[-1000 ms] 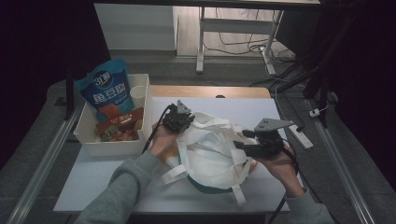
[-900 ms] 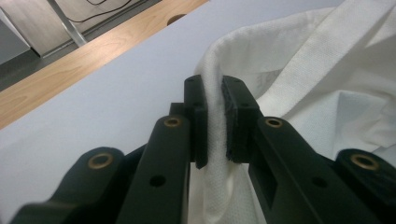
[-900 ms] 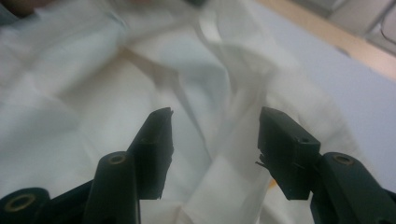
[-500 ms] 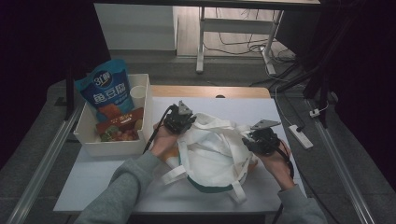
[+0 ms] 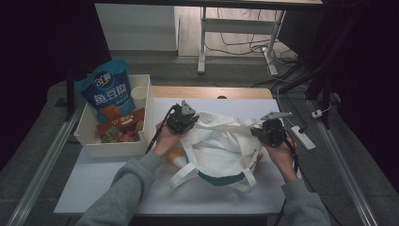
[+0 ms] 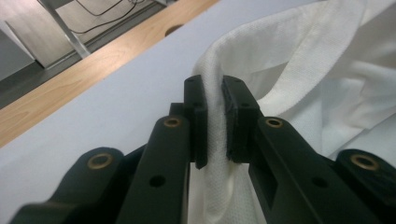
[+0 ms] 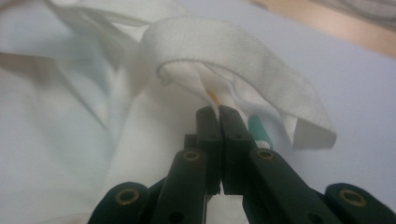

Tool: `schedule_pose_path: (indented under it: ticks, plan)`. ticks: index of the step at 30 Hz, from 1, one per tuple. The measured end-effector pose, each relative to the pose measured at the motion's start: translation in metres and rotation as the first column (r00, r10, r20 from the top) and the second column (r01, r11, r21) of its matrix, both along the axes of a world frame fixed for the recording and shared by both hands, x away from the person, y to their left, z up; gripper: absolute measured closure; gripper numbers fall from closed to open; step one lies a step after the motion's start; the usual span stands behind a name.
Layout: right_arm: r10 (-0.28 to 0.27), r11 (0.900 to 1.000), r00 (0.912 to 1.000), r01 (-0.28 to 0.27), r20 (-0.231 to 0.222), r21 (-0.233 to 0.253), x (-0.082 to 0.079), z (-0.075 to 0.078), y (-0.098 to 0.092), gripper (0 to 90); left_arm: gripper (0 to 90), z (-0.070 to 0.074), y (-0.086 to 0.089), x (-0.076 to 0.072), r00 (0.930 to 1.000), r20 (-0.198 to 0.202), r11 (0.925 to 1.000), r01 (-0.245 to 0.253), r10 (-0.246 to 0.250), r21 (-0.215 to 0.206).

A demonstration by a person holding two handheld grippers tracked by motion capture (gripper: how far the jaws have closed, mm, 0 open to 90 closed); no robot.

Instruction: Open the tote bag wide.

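A white cloth tote bag (image 5: 221,150) with webbing straps and a teal-edged bottom lies on the white table (image 5: 117,188). My left gripper (image 5: 184,123) is at the bag's left rim, shut on a white strap (image 6: 214,135) that runs up between its jaws. My right gripper (image 5: 267,134) is at the bag's right rim, its jaws pressed together on the bag's cloth (image 7: 140,140) just under a looped strap (image 7: 233,51). Something orange (image 5: 175,153) shows inside the bag by the left hand.
A white open box (image 5: 89,147) at the table's left holds a blue snack pouch (image 5: 107,92), a red packet (image 5: 120,127) and a white cup (image 5: 139,95). A white power strip (image 5: 303,136) lies at the right edge. A wooden strip (image 5: 211,92) borders the far side.
My right gripper has moved in toward the bag's right rim and lowered onto its cloth. The left gripper has stayed on the strap.
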State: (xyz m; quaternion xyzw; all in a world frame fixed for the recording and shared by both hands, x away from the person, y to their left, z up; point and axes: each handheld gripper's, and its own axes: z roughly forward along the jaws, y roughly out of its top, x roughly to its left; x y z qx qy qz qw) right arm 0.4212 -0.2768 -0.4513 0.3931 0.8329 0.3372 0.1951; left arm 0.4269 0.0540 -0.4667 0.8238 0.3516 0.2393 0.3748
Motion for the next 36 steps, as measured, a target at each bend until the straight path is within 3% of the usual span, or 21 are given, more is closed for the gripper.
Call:
schedule_pose_path:
  ticks: [3, 6, 12, 15, 20, 23, 29, 36]
  plan:
    - [-0.009, 1.0, 0.9986, 0.01, -0.052, 0.012, 0.014, -0.018, -0.002, 87.9, 80.4, -0.009, -0.001, 0.006, 0.9989, -0.046, 0.9997, 0.004, -0.003, 0.024]
    - [-0.01, 1.0, 0.9971, 0.011, -0.075, 0.008, 0.019, -0.026, -0.001, 88.0, 80.3, -0.014, 0.0, 0.01, 0.9975, -0.07, 0.9998, 0.007, -0.005, 0.017]
    - [-0.013, 1.0, 0.9953, 0.014, -0.096, 0.01, 0.02, -0.034, -0.002, 87.6, 79.4, -0.013, -0.002, 0.008, 0.998, -0.063, 0.9995, 0.01, -0.008, 0.031]
    - [-0.007, 1.0, 0.998, 0.009, -0.063, 0.025, 0.015, -0.025, -0.002, 83.0, 74.0, -0.008, 0.001, 0.005, 0.9976, -0.066, 0.9998, 0.021, -0.021, 0.005]
    - [0.01, 0.998, 0.9997, -0.009, -0.022, 0.064, 0.001, -0.007, -0.001, 57.9, 45.6, 0.005, 0.004, -0.003, 0.997, -0.061, 0.998, 0.046, -0.049, -0.044]
    - [0.028, 0.996, 0.9993, -0.026, -0.024, 0.08, -0.011, 0.002, -0.001, 48.8, 33.0, 0.015, 0.006, -0.013, 0.9974, -0.035, 0.9965, 0.061, -0.063, -0.058]
    - [0.079, 0.988, 0.9968, -0.08, 0.015, 0.132, -0.043, 0.021, -0.005, 44.9, 30.8, 0.037, 0.019, -0.035, 0.9956, -0.002, 0.9916, 0.093, -0.093, -0.09]
    - [0.199, 0.965, 0.9786, -0.205, 0.054, 0.161, -0.073, 0.031, 0.014, 44.5, 31.4, 0.044, 0.036, -0.062, 0.9916, -0.022, 0.9882, 0.125, -0.127, -0.089]
